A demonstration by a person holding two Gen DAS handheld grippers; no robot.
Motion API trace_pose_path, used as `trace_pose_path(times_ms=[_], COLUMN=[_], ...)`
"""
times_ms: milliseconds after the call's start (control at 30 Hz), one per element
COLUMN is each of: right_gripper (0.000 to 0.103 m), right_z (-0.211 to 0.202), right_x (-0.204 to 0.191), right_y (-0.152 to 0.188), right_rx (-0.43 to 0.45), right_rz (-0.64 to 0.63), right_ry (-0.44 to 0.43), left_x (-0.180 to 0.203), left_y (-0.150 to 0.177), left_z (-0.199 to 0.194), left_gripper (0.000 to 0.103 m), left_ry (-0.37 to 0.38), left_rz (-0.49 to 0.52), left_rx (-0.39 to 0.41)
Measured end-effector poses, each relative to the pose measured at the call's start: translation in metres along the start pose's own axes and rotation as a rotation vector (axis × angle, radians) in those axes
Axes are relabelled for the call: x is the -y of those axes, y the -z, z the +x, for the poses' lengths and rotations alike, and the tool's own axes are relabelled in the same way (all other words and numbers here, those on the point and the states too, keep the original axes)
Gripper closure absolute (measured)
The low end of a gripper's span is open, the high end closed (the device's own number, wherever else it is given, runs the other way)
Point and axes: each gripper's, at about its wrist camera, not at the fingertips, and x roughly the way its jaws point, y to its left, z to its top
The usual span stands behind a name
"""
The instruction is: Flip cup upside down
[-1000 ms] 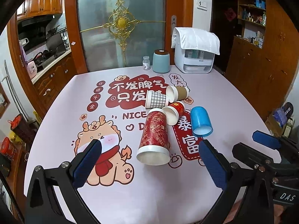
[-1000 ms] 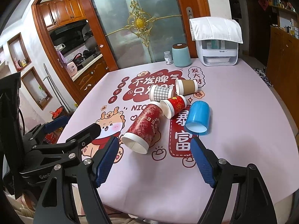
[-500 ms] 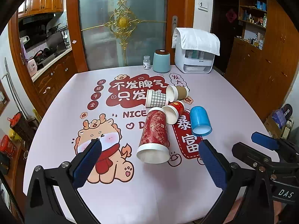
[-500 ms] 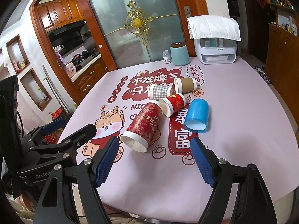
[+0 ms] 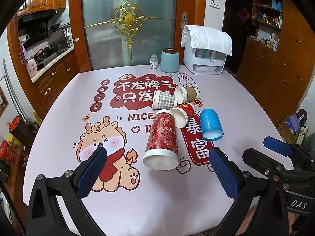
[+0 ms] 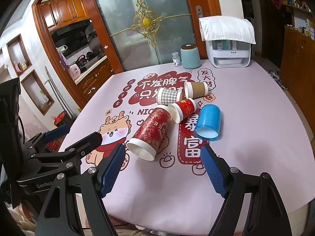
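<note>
Five cups lie on their sides in a cluster near the middle of the printed tablecloth (image 5: 65,118): a tall red patterned paper cup (image 5: 162,138), a small red paper cup (image 5: 182,114), a blue plastic cup (image 5: 210,124), a grey checked paper cup (image 5: 164,100) and a brown sleeved paper cup (image 5: 187,94). None stands on its rim, so the flip is judged not yet begun. The left gripper (image 5: 157,174) hovers over the near table edge with its jaws spread wide and nothing between them; the right gripper (image 6: 162,169) is likewise spread and empty. Which cup is meant cannot be told; the tall red patterned paper cup is nearest both. In the left wrist view it lies straight ahead between the fingers, its long axis running almost along the line of approach, white open mouth toward the camera and closed base touching the small red paper cup. In the right wrist view the same cup (image 6: 151,133) lies ahead and left, axis oblique. The left gripper appears better aligned. A grasp across the cup's wall would probably serve.
</note>
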Motion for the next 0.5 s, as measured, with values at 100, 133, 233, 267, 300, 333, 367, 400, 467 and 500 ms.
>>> trace_pose_path(times_ms=[100, 133, 233, 267, 300, 333, 367, 400, 467, 500], right_gripper=[0.023, 0.023, 0.023, 0.023, 0.023, 0.023, 0.023, 0.023, 0.023, 0.023], right_z=[0.0023, 0.0023, 0.0021, 0.002, 0.0013, 0.0022, 0.0018, 0.0023, 0.0039, 0.0046], right_x=[0.0, 0.0003, -0.0005, -0.0003, -0.0003, -0.0001, -0.0002, 0.0003, 0.0017, 0.0022], right_y=[-0.0023, -0.0021, -0.003, -0.0028, -0.0024, -0.0028, -0.0027, -0.0031, -0.0044, -0.0047], right_rx=[-0.004, -0.003, -0.005, -0.005, -0.004, -0.005, -0.004, -0.004, -0.006, -0.007], right_rz=[-0.001, 0.0, -0.001, -0.001, 0.0, 0.0, 0.0, 0.001, 0.001, 0.002], right_ry=[0.003, 0.002, 0.002, 0.002, 0.002, 0.002, 0.002, 0.002, 0.002, 0.002], left_x=[-0.0005, -0.0009, -0.0013, -0.0013, -0.0015, -0.0016, -0.0015, -0.0015, -0.0017, -0.0019], left_y=[-0.0012, -0.0019, -0.0014, -0.0013, -0.0011, -0.001, -0.001, -0.0009, -0.0007, -0.0006], left_z=[0.0027, 0.0042, 0.0043, 0.0041, 0.0048, 0.0051, 0.0061, 0.007, 0.0063, 0.007], left_gripper=[0.001, 0.001, 0.001, 0.001, 0.001, 0.001, 0.001, 0.001, 0.001, 0.001], left_ry=[0.003, 0.002, 0.002, 0.003, 0.003, 0.003, 0.002, 0.002, 0.003, 0.003], left_rz=[-0.004, -0.005, -0.005, -0.005, -0.006, -0.005, -0.005, -0.005, -0.005, -0.006], left_rx=[-0.008, -0.01, -0.009, -0.008, -0.009, -0.01, -0.011, -0.012, -0.011, -0.012])
